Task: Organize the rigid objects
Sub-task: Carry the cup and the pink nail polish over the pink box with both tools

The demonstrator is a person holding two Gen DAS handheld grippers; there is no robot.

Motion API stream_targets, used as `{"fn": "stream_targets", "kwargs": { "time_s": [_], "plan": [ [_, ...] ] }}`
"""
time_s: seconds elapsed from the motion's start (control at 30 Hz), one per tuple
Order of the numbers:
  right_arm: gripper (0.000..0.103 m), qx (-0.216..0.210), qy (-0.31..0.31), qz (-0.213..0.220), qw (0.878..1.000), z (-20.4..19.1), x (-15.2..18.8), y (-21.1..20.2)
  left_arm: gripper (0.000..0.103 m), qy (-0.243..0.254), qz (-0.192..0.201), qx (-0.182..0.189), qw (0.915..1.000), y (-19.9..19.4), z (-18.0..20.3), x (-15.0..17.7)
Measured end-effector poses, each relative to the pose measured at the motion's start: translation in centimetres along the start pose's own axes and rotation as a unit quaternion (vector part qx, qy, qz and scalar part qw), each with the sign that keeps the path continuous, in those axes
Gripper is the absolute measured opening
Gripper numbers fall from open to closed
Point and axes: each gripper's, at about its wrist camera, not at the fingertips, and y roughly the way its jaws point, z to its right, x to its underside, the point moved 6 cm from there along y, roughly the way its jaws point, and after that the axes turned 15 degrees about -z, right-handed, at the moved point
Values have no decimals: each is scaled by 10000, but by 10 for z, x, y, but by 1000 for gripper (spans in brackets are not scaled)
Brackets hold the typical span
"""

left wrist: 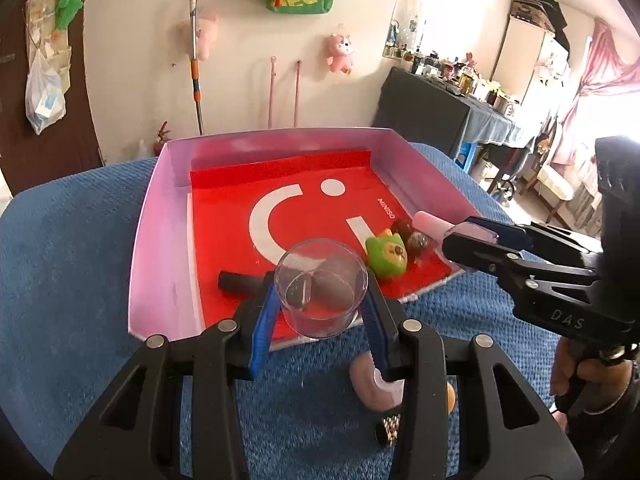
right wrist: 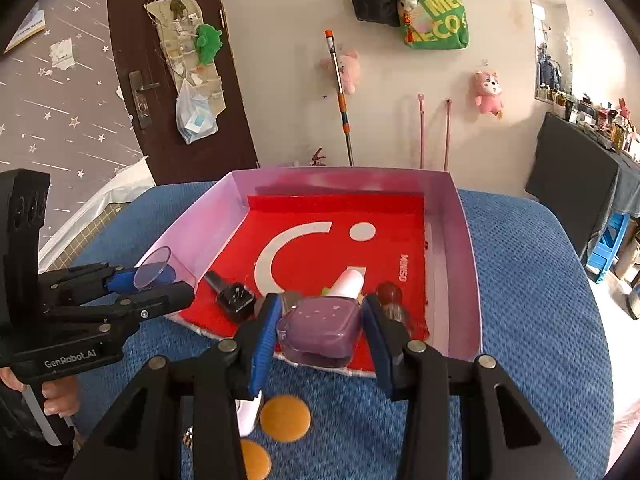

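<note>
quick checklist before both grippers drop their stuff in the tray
1. Left gripper holds the clear plastic cup between both fingers: ok.
2. Right gripper clamps the purple nail polish bottle: ok.
3. Cup over the tray: cannot tell; it looks to be at the near edge.
4. Bare red floor deeper in the tray: ok.
5. Drop spots near the front: not ok; the smartwatch and green toy lie there.
6. Grippers apart from each other: ok.
</note>
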Motion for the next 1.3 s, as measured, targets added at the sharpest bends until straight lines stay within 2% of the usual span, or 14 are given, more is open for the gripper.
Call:
{"fn": "stream_targets", "kwargs": {
  "time_s": [0.3, 0.5, 0.63, 0.87, 1.3],
  "plan": [
    [44, -154, -96, -119, 9998, 6, -37, 23, 38, 29, -149, 31, 9999, 15, -8, -24],
    [44, -251, -174, -644, 9975, 12, -65, 69, 38, 169, -468, 42, 9988, 50, -20, -51],
    [44, -210, -229, -976, 9947, 15, -73, 95, 38, 167, -841, 82, 9963, 77, -30, -64],
    [44, -226, -348, -1384, 9895, 17, -70, 117, 38, 268, -1272, -10, 9915, 108, -35, -65],
    [44, -219, -465, -1828, 9818, 15, -58, 135, 38, 283, -1390, -84, 9899, 113, -36, -59]
  ]
}}
